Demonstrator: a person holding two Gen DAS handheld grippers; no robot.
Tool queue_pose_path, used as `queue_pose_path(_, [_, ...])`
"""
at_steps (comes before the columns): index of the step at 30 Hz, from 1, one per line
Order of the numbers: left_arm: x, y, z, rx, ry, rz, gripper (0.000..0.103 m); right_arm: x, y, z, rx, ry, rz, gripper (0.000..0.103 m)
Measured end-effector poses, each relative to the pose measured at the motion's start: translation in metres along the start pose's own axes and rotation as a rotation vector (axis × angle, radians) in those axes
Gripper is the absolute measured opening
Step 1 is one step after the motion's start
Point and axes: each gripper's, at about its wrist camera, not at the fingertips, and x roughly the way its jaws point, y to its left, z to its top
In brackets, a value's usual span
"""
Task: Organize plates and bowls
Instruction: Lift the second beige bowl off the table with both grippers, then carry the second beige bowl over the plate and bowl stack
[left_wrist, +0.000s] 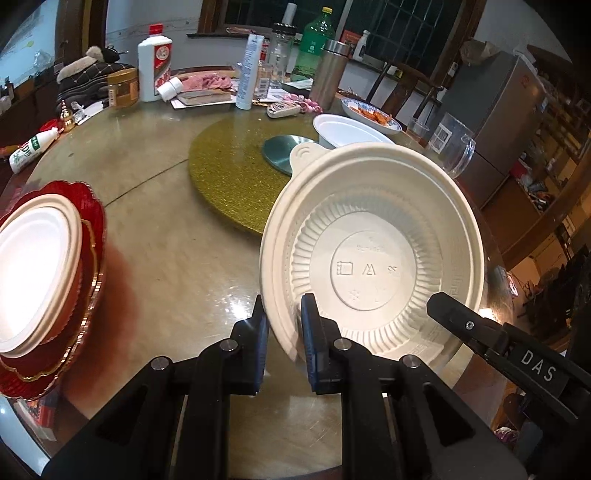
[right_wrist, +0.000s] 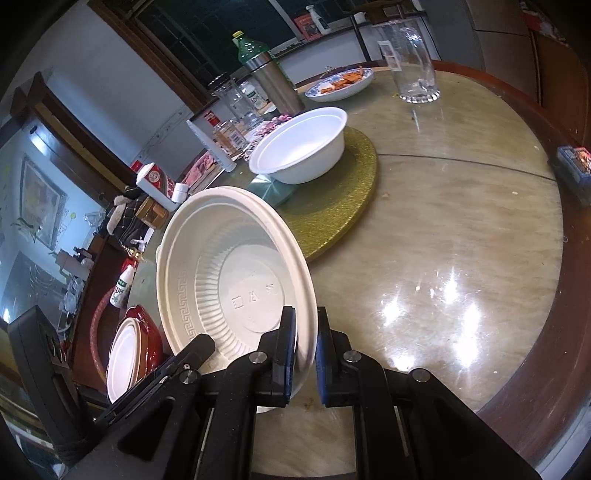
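Observation:
A cream plastic bowl (left_wrist: 373, 258) is held tilted above the table, its inside facing both cameras. My left gripper (left_wrist: 283, 332) is shut on its left rim. My right gripper (right_wrist: 306, 350) is shut on its right rim (right_wrist: 306, 332); a right finger (left_wrist: 461, 325) shows in the left wrist view. A stack of red plates (left_wrist: 88, 266) with a white bowl (left_wrist: 33, 266) on top stands at the left table edge; it also shows in the right wrist view (right_wrist: 127, 354). Another white bowl (right_wrist: 301, 147) sits on the gold turntable (right_wrist: 332, 214).
The round table's (right_wrist: 461, 229) far side holds bottles (left_wrist: 155, 66), a steel flask (left_wrist: 330, 74), a glass jar (left_wrist: 280, 48), a blue plate of food (right_wrist: 340, 85) and a clear glass (right_wrist: 410, 62). A small blue box (right_wrist: 574, 166) lies at the right rim.

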Motion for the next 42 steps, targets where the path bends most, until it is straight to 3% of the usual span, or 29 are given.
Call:
queue_pose_path(25, [-0.048, 0.040, -0.008, -0.063, -0.101, 0.034, 0.016, -0.006, 0.050, -0.009, -0.110, -0.018, 0.092, 0.010])
queue_pose_path(42, [-0.090, 0.084, -0.007, -0.133, -0.222, 0.139, 0.017, -0.002, 0.116, -0.012, -0.235, -0.020, 0.209, 0.010])
